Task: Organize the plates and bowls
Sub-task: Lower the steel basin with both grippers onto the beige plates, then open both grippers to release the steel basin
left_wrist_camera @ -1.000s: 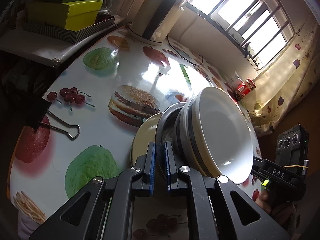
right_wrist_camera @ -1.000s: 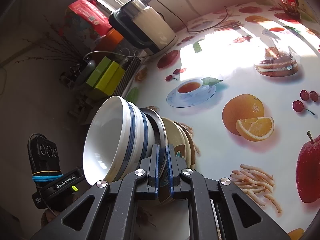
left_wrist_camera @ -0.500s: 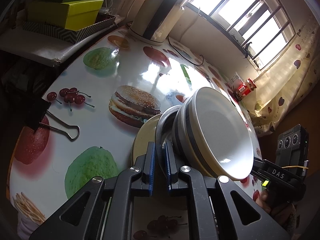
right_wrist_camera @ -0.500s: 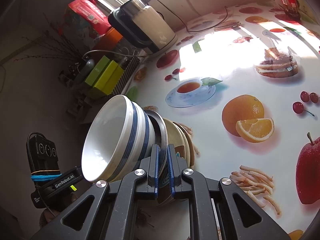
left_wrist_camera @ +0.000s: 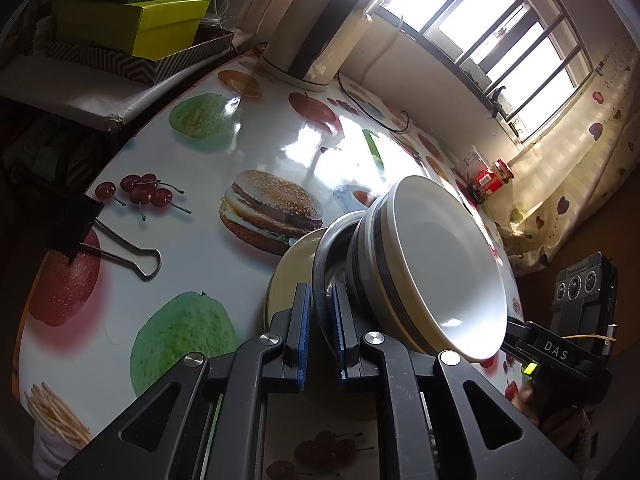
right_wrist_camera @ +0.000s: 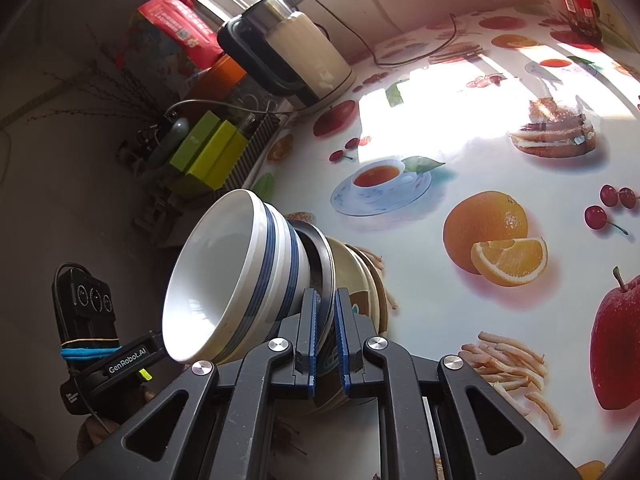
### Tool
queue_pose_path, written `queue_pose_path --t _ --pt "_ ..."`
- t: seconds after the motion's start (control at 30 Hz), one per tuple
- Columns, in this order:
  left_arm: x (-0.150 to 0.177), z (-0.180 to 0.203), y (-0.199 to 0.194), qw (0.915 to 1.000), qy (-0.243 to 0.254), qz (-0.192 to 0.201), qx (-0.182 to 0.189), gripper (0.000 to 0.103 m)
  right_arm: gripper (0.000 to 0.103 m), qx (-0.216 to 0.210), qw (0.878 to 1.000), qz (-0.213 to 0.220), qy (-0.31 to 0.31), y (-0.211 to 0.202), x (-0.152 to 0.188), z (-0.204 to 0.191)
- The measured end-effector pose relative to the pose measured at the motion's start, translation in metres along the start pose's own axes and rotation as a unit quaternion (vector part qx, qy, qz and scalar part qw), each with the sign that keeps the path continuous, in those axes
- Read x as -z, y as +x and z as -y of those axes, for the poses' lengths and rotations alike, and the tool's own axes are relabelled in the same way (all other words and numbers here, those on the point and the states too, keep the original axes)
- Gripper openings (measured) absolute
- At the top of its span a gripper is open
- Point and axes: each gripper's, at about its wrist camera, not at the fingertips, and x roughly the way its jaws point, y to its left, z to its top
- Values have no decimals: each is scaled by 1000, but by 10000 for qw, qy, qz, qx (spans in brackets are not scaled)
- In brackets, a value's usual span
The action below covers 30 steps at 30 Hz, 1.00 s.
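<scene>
In the left wrist view the left gripper (left_wrist_camera: 320,332) has its blue fingers (left_wrist_camera: 303,336) clenched on the rim of the metal bowl (left_wrist_camera: 326,264), which carries the white blue-banded bowls (left_wrist_camera: 436,268), tilted right over the fruit-print desk (left_wrist_camera: 200,248). In the right wrist view the right gripper (right_wrist_camera: 326,338) grasps the same metal bowl (right_wrist_camera: 322,256) rim, the white blue-banded bowls (right_wrist_camera: 236,276) leaning left, tan dishes (right_wrist_camera: 360,280) just behind

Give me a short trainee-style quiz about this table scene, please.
1. True or false: the striped bowl sits at the bottom of the stack.
2. The jaws of the left gripper and the right gripper are both shut on which thing? A) the metal dish B) the kettle C) a green box
3. Fill in: the black item lying beside the printed cherries is a ____.

Key: 1 false, it is on top; 2 A; 3 binder clip.
</scene>
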Motion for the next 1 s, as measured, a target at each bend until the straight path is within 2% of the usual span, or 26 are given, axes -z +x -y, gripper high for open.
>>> queue_pose_path --t 0.2,0.27,0.47,0.63,0.77,0.87,1.0 --pt "1 -1 0 10000 11 -3 -37 13 12 82 9999 87 -58 -5 -1 -2" --pt "2 -2 -1 10000 12 -3 -73 17 14 68 9999 85 -32 -6 -1 0" --pt "4 -4 -5 9998 -23 37 -191 32 29 227 9997 107 -15 -9 1 3" --pt "8 -2 -8 9996 38 66 -288 35 33 340 9992 136 -131 -11 3 0" --pt "12 5 -15 9974 333 222 -591 41 39 527 9978 221 -351 -16 5 -5" --pt "15 5 -20 9973 321 270 -595 42 44 626 9964 327 -477 -21 8 -8" --pt "21 11 -26 9952 483 373 -765 47 50 988 9907 469 -806 -29 15 -14"
